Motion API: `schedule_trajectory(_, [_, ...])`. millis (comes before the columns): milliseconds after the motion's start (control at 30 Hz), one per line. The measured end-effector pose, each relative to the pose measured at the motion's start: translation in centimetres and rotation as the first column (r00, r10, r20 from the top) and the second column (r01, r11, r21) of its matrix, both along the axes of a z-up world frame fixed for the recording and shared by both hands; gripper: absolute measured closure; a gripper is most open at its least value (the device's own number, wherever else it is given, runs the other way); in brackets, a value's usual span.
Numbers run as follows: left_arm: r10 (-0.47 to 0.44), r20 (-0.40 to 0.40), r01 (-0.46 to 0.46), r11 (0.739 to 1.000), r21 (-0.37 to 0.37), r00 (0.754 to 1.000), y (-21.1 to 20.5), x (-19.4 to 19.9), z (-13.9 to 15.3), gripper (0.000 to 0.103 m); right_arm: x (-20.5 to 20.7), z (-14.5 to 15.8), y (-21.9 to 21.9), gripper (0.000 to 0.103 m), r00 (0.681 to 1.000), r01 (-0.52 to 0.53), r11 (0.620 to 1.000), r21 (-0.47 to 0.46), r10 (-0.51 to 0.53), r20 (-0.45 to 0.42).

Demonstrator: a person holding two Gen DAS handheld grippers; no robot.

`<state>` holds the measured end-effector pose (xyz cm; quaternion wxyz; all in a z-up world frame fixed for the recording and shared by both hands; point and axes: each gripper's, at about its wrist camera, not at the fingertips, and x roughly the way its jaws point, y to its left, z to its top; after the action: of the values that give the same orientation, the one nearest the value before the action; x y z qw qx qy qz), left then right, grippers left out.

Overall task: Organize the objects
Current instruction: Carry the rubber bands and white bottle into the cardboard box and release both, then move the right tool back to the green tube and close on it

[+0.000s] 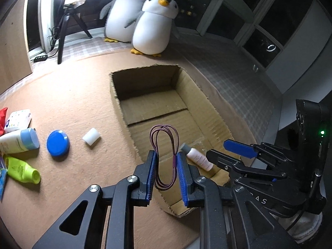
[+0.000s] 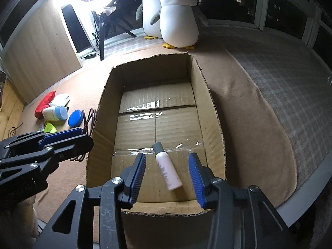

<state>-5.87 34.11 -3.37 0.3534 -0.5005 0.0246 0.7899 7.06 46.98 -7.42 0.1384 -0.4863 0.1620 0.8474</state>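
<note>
- Left hand-held gripper (image 1: 166, 166): pads clamped on a coiled maroon cable (image 1: 165, 155), held over the near left wall of the box (image 2: 211, 108).
- Right hand-held gripper (image 2: 167, 178): jaws apart and empty over the pink bottle (image 2: 168, 171), which lies on the box floor.
- Step, as judged: dropping items into the box; next, carry the cable inward and release.
- Beyond: blue lid (image 1: 58, 143) and tubes wait on a tan blanket; two plush penguins (image 2: 178, 18), ring light, dark windows.
</note>
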Motion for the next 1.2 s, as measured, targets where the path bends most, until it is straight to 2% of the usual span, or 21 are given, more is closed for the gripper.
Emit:
schedule_trajectory(367, [0.082,0.009,-0.082,0.996,0.044,0.997,-5.7,-0.4,1.1,0.083,-1.7,1.5,-3.2,0.064,0.996,-0.073,0.997,-0.019,0.072,-0.043])
schedule_trajectory(500, [0.044,-0.001,-0.044,0.996,0.073,0.999,-4.5,-0.6,1.7,0.083,-2.5,2.0,-4.0,0.064,0.995,-0.083,0.997,-0.002,0.083,-0.052])
schedule_trajectory(667, [-0.036,-0.008,0.037,0.994,0.106,0.999,-0.5,-0.7,1.2,0.083,-1.6,3.2,-2.6,0.064,0.997,-0.025,1.000,0.016,0.026,-0.075])
schedule_trajectory(700, [-0.053,-0.021,0.055,0.993,0.102,0.998,0.3,-0.7,0.9,0.078,-1.1,3.4,-2.0,0.063,0.997,-0.007,1.000,0.027,0.009,-0.076])
schedule_trajectory(733, [-0.079,-0.027,0.080,0.994,0.069,0.997,1.3,-0.8,0.2,0.062,-0.7,3.6,-1.6,0.063,0.997,0.008,0.999,0.034,-0.006,-0.078])
schedule_trajectory(767, [-0.074,-0.016,0.075,0.997,0.026,0.997,2.0,-1.1,-0.6,0.053,-0.5,3.7,-1.1,0.063,0.997,0.021,0.999,0.039,-0.018,-0.077])
schedule_trajectory(800, [-0.067,-0.008,0.067,0.998,0.023,0.998,2.2,-1.4,-0.9,0.042,-0.1,3.8,-0.6,0.063,0.997,0.037,0.998,0.042,-0.034,-0.076])
schedule_trajectory(900, [-0.073,-0.009,0.073,0.997,0.032,0.997,2.3,-1.5,-1.1,0.031,1.1,3.8,0.8,0.064,0.994,0.077,0.996,0.040,-0.073,-0.080])
schedule_trajectory(1200, [-0.068,-0.054,0.069,0.997,0.016,0.996,1.9,-0.8,-0.3,0.029,1.3,3.2,1.1,0.064,0.993,0.088,0.996,0.023,-0.086,-0.077])
